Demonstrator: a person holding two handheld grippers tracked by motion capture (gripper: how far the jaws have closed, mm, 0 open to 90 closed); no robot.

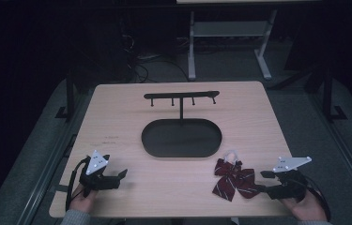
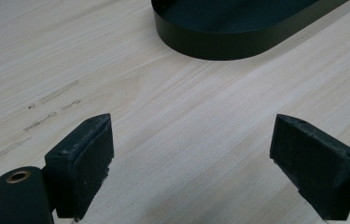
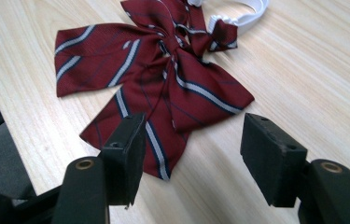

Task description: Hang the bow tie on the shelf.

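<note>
The right hand-held gripper (image 3: 189, 154) has its jaws spread wide, with nothing pinched, low in the right gripper view, and the red striped bow tie (image 3: 163, 79) lies flat on the bench (image 3: 312, 79) just past them, one tip reaching in between. In the high view the bow sits at the lower right, near the black stand with pegs (image 1: 181, 97) in the middle. The left hand-held gripper (image 2: 191, 163) is spread too, over bare wood. I think the job has barely begun: the bow is not yet picked up or hung. Its white strap is cut off at the top edge
</note>
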